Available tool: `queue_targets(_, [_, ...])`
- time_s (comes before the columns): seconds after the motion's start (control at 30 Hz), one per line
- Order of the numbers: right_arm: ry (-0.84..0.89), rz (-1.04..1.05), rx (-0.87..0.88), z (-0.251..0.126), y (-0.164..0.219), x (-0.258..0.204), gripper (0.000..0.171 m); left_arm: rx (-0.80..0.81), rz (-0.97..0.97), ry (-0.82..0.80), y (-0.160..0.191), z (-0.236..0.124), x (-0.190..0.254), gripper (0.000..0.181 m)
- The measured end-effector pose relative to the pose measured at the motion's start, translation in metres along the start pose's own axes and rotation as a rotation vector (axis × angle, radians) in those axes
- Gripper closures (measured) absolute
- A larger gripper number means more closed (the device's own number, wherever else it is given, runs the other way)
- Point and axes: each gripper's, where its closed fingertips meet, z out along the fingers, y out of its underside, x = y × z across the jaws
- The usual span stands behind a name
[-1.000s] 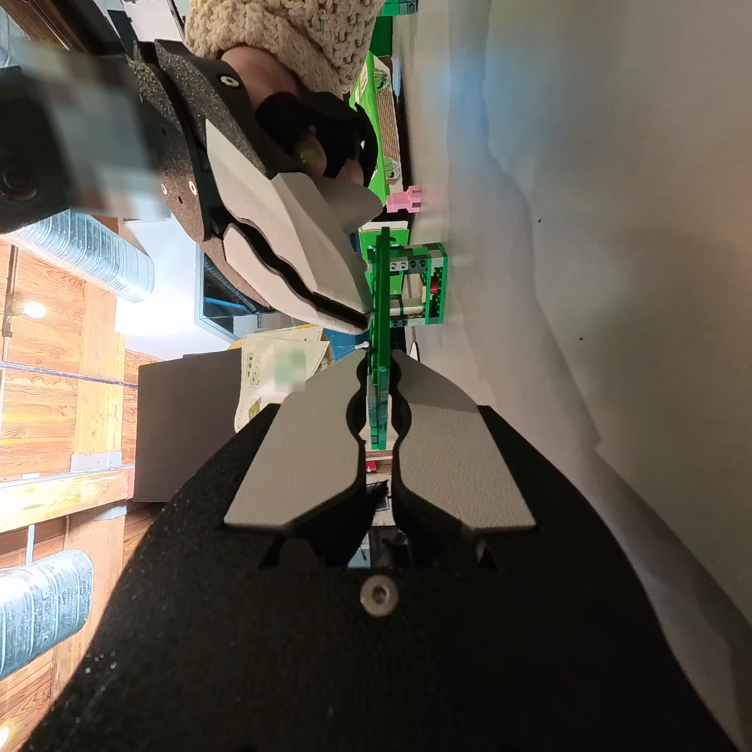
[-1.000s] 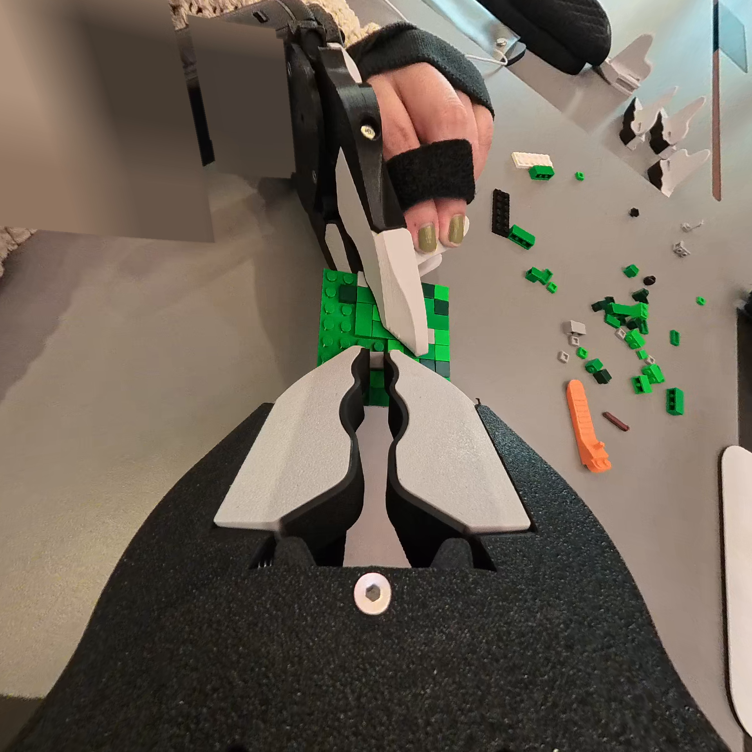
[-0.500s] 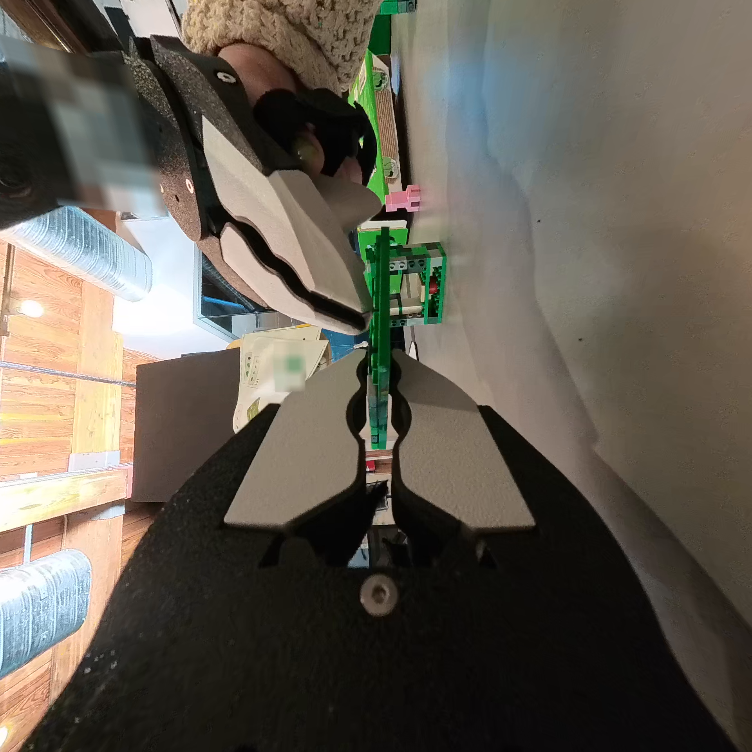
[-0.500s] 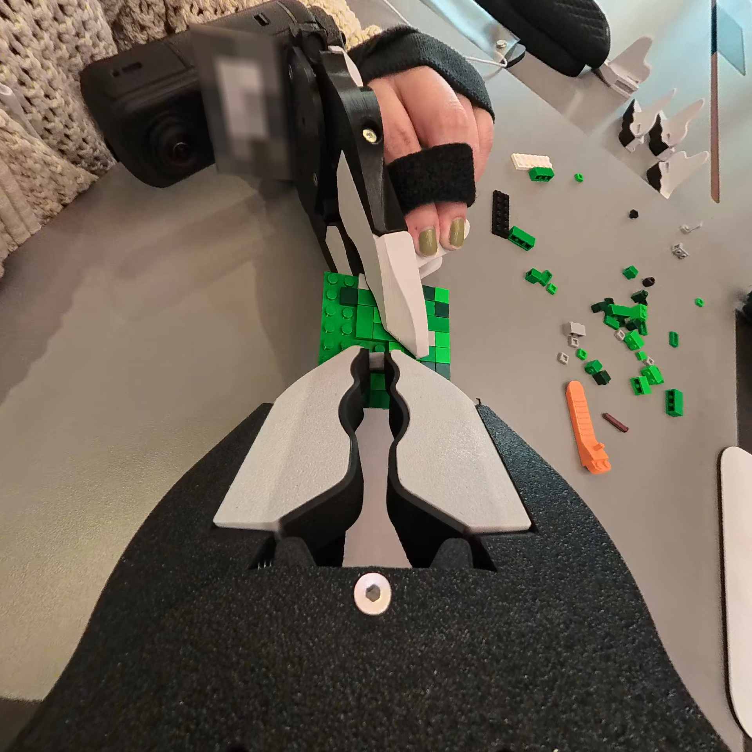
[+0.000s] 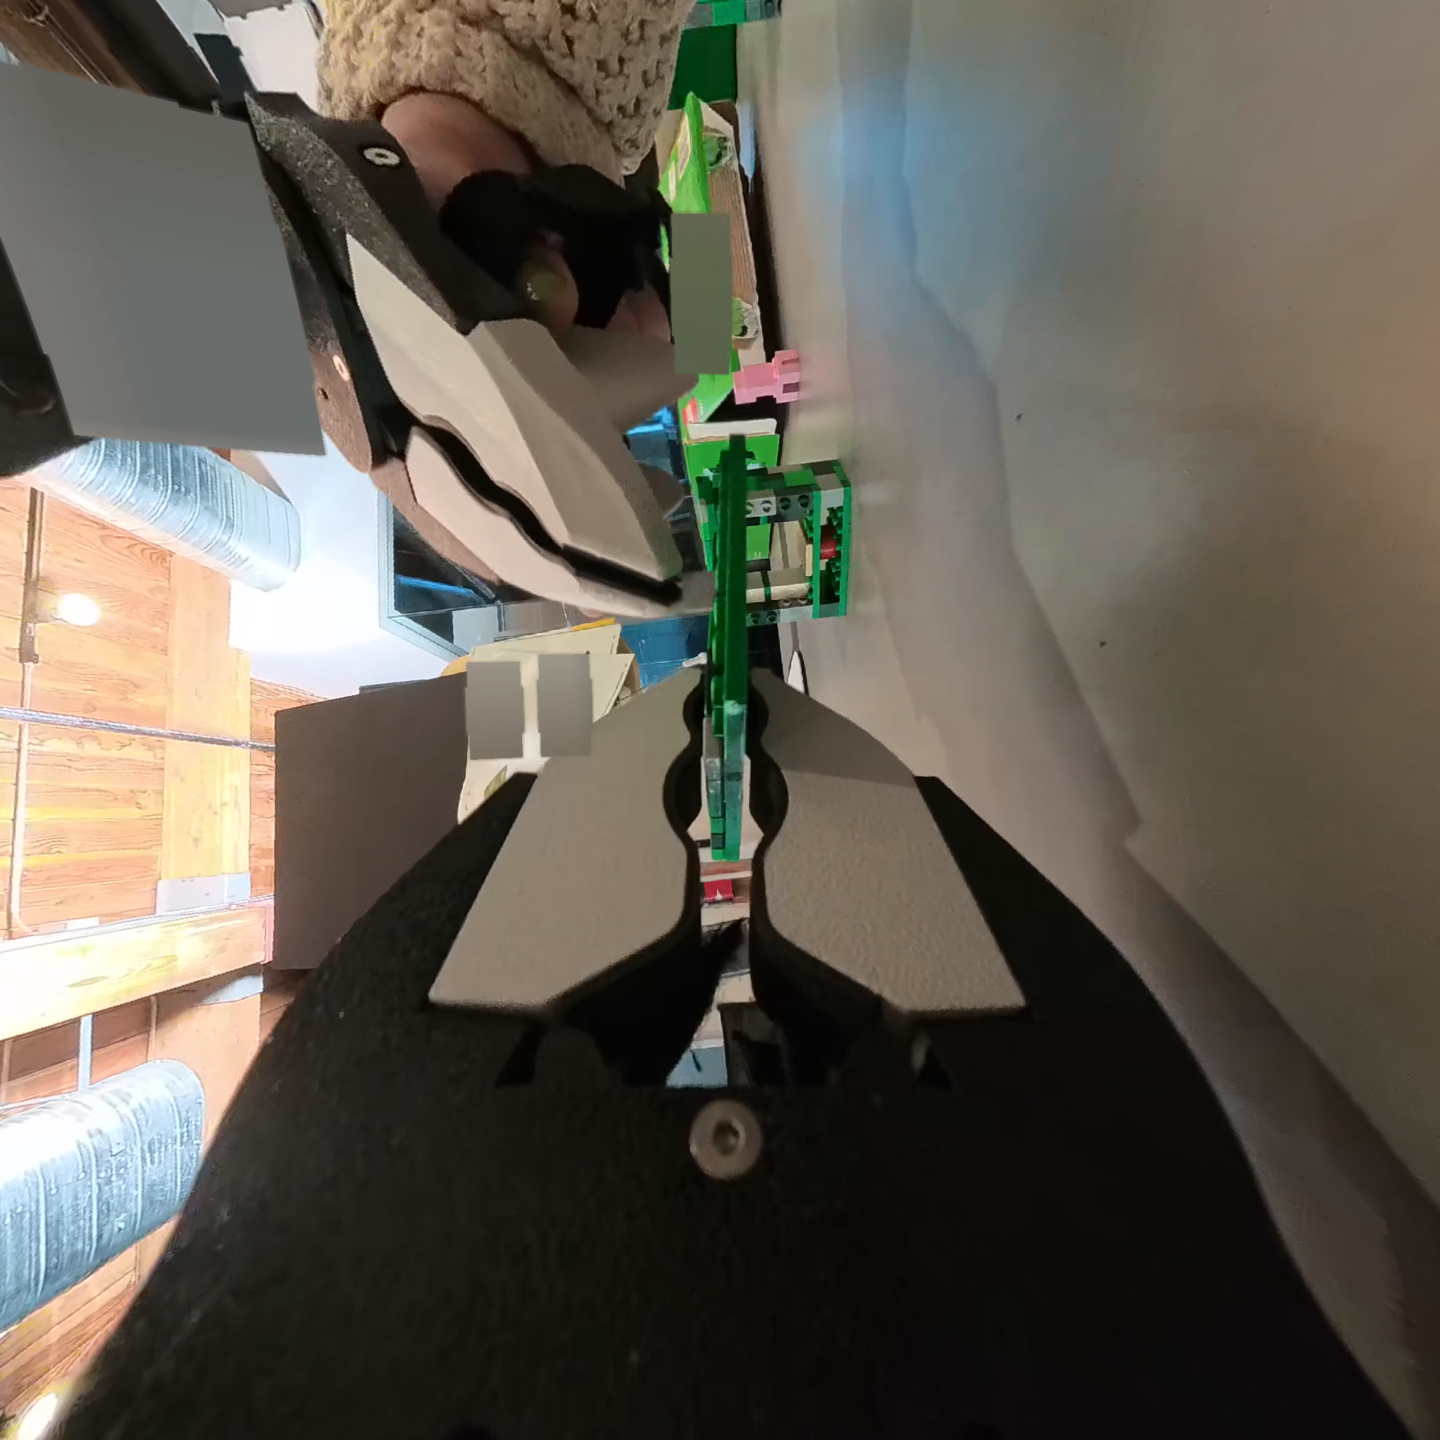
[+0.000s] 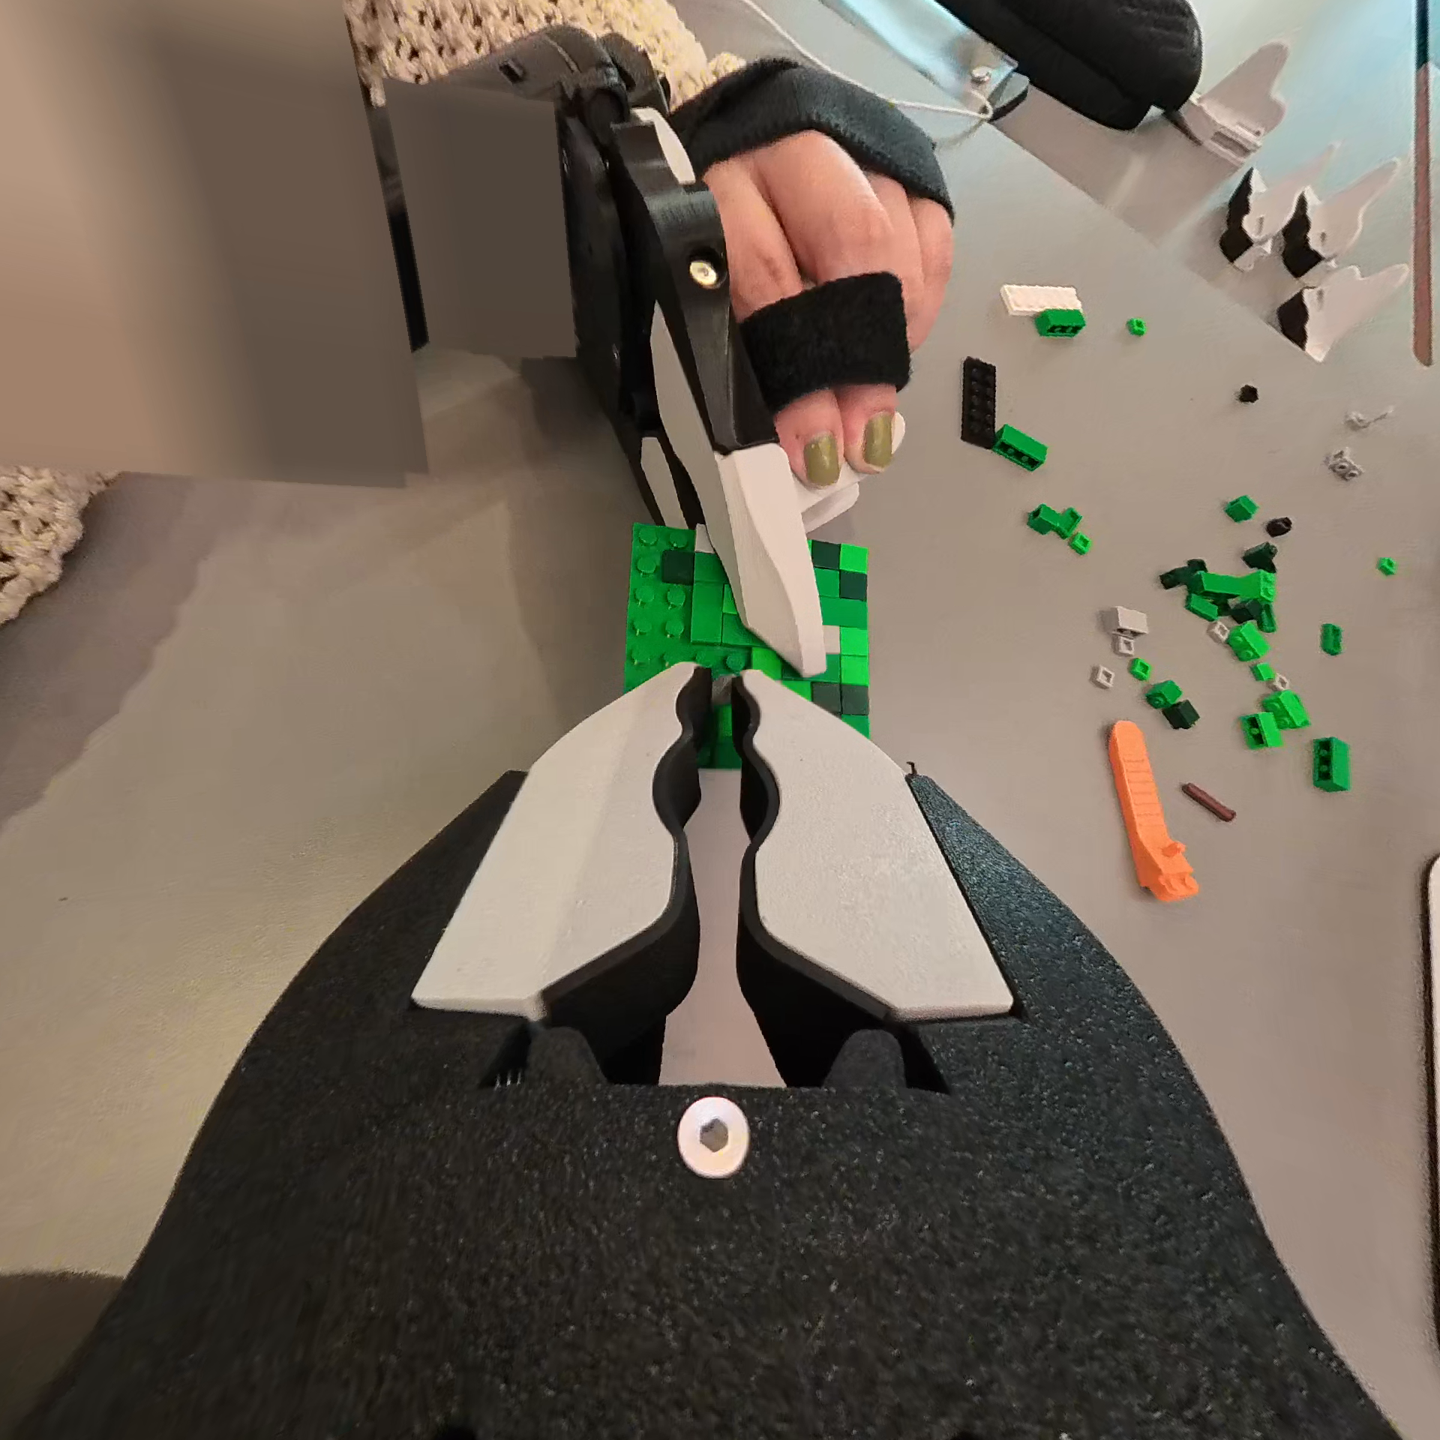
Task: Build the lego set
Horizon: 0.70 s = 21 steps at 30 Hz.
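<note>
Barely any change from half second back: left gripper point(image 5: 725, 767) still clamping green lego plate point(image 6: 686, 615) edge-on above bench point(image 6: 312, 701). Right gripper point(image 6: 721, 682) fingers nearly closed, tips at plate face, pinching small grey piece point(image 5: 696, 594). Loose bricks point(image 6: 1231, 615) right of plate.

Two black, rough-textured grippers with pale grey, wavy-edged fingers point(image 6: 592, 849) and a silver hex screw point(image 6: 712, 1147) are shown; a cream knitted sleeve point(image 5: 506, 70) and black fingerless glove point(image 6: 818, 148) are worn.
</note>
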Motion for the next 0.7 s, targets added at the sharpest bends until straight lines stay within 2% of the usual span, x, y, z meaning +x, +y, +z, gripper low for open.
queue_targets(0.23, [0.021, 0.012, -0.071, -0.015, 0.013, 0.007, 0.168, -0.017, -0.004, 0.008, 0.004, 0.001, 0.001, 0.175])
queue_targets(0.33, [0.033, 0.031, -0.032, -0.019, 0.009, 0.010, 0.167, -0.019, -0.006, 0.008, 0.004, 0.001, 0.001, 0.175])
queue_targets(0.5, [0.039, -0.002, -0.058, -0.006, 0.008, 0.006, 0.160, -0.015, -0.003, 0.004, 0.003, 0.001, 0.000, 0.175])
queue_targets(0.7, [0.017, 0.007, -0.036, 0.004, 0.006, 0.002, 0.160, -0.007, 0.009, 0.002, 0.001, 0.001, 0.000, 0.175])
